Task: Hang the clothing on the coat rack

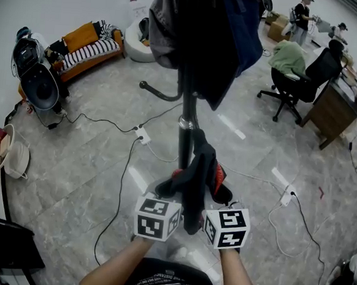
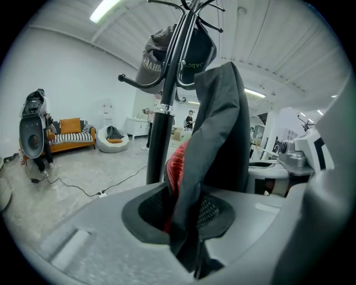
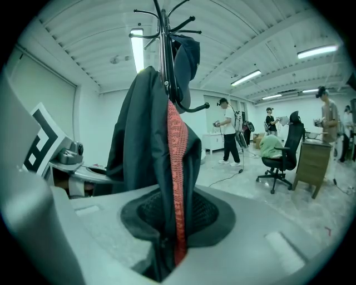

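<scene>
Grey floor (image 1: 91, 162), coat rack (image 1: 185, 133) ahead.
Your left claw (image 2: 189, 245) and right claw (image 3: 167, 250) are opening on the dark garment (image 1: 198, 174); it looks limp, so take the collar.

The floor (image 1: 91, 162) was grey, glossy marble-look tile, crossed by black and white cables to a white power strip (image 1: 143, 135). An orange sofa (image 1: 91, 46) with striped cushions stood against the plain white wall (image 1: 66, 1), with a white beanbag (image 1: 137, 40) beside it. On the far side stood a black office chair (image 1: 303, 81) and a wooden desk (image 1: 335, 111). Strip lights (image 3: 137, 50) lit the ribbed white ceiling (image 3: 233, 39).
</scene>
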